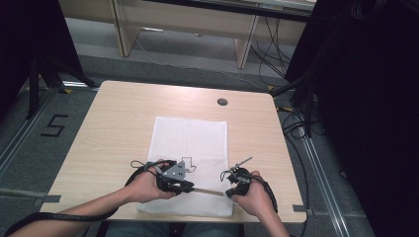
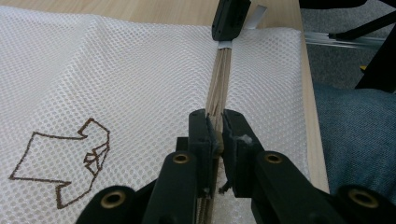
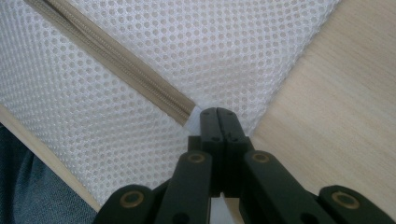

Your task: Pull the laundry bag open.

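Hidden parts: in the high view, the person's hands and the gripper bodies cover the near middle of the mesh bag [image 1: 191,143], so the jaw tips cannot be made out there; the bag's inside cannot be read through the mesh.
Cut off: in the left gripper view, the top of the other gripper and the far edge of the bench [image 2: 149,10] run out of frame; a trouser leg shows at the right edge.
Left gripper [image 2: 215,135]: jaws drawn close together, pinching the beige zipper [image 2: 219,79] of the bag between the pads; the zipper tape stands on edge, rising out of the jaws.
Right gripper [image 3: 217,122]: jaws pressed fully together at the white tab where the zipper ends; whether the pads bite the tab or only touch it is hard to tell.
Between the grippers: the zipper runs taut as a straight line from one to the other.
Mesh bag: white, flat on the bench, near the person's edge and middle of the board; a brown outlined logo [image 2: 65,163] sits just beside the left gripper.
Bag contents: it lies flat.
Bench: light wood, with a round grommet [image 1: 222,101] well beyond the bag.
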The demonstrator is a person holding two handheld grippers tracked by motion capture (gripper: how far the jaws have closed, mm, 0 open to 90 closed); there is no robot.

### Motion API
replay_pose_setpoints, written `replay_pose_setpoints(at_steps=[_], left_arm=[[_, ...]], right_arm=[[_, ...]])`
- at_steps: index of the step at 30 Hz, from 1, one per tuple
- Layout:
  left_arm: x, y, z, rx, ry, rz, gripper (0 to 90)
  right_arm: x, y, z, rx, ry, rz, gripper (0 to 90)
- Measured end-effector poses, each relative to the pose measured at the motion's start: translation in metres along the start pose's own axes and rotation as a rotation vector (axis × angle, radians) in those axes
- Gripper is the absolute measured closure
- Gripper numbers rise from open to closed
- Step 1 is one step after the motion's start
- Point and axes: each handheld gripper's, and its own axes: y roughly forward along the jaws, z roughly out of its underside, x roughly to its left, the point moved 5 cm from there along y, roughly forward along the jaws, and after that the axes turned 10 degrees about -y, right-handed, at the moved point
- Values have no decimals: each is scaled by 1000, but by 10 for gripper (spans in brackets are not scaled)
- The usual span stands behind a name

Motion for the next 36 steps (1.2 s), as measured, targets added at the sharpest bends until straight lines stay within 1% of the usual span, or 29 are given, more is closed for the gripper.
replay_pose_setpoints(at_steps=[1, 5, 6, 7, 8, 10, 11, 14, 20, 21, 22, 26, 31, 36], left_arm=[[0, 0, 0, 3, -1, 4, 821], [0, 0, 0, 4, 2, 0, 821], [1, -1, -1, -3, 0, -1, 821], [1, -2, 0, 6, 9, -5, 821], [1, -2, -1, -1, 6, 2, 821], [1, -3, 0, 3, 5, -5, 821], [1, -4, -1, -9, -6, 0, 821], [0, -4, -1, -3, 4, -3, 821], [1, -4, -1, -12, -4, -4, 821], [1, -4, -1, -12, -4, -4, 821], [1, -4, -1, -10, -2, -5, 821], [1, -4, -1, -10, 0, -4, 821], [1, -4, 0, -8, -6, 2, 821], [1, -4, 0, -8, -5, 2, 821]], right_arm=[[0, 0, 0, 0, 0, -1, 900], [0, 0, 0, -1, 0, -2, 900], [0, 0, 0, -2, 1, -3, 900], [0, 0, 0, 0, 0, -3, 900], [0, 0, 0, 0, 1, -1, 900], [0, 0, 0, 0, 0, -2, 900], [0, 0, 0, 0, 1, -1, 900], [0, 0, 0, -1, 1, 1, 900], [-1, 0, 0, -6, -6, -8, 900], [-1, 0, 0, -6, -7, -6, 900], [0, 0, 0, -1, 3, -3, 900], [0, 0, 0, 0, 0, 4, 900], [-1, 0, 0, -3, -6, -3, 900], [0, 0, 0, 0, 0, -2, 900]])
